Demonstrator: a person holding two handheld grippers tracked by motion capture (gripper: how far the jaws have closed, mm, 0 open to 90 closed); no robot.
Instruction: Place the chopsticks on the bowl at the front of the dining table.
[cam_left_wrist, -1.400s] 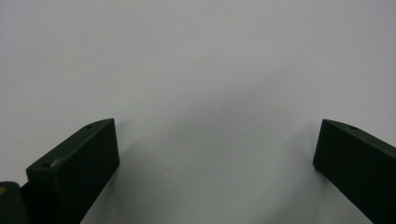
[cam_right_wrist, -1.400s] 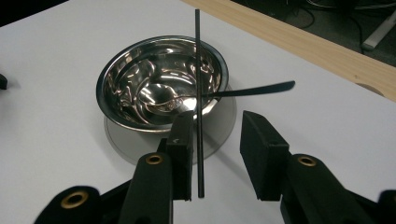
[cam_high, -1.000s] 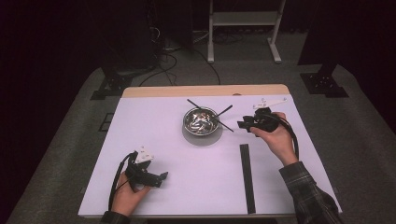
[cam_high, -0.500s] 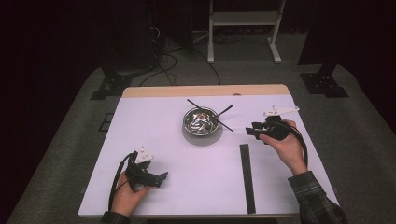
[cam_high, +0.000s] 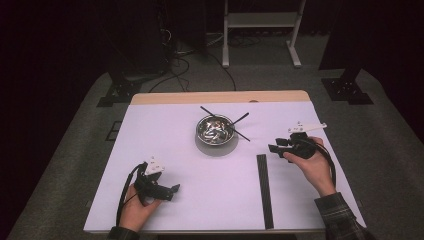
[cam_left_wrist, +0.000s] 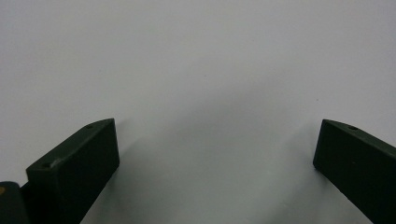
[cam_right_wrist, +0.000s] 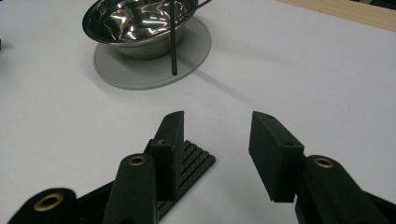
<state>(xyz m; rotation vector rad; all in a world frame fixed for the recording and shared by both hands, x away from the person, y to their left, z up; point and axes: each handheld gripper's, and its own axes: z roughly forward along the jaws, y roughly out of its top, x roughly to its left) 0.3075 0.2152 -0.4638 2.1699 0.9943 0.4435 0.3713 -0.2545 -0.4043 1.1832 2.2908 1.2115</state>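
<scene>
Bringing my right gripper (cam_high: 274, 148) to the black ridged strip (cam_high: 265, 190) near the tabletop's right edge.

Its jaws had just been opening and stood half apart, empty, over the strip's far end, the steel bowl (cam_high: 215, 129) on its grey disc beyond. My left gripper (cam_high: 173, 188) rested wide open, empty, near the front left corner.

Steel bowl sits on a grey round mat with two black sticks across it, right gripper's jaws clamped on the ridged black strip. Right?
Not quite: the right gripper is open, jaws apart with nothing between them, above the end of the ridged black strip, as the right gripper view shows. Steel bowl, grey round mat and sticks are right.
</scene>
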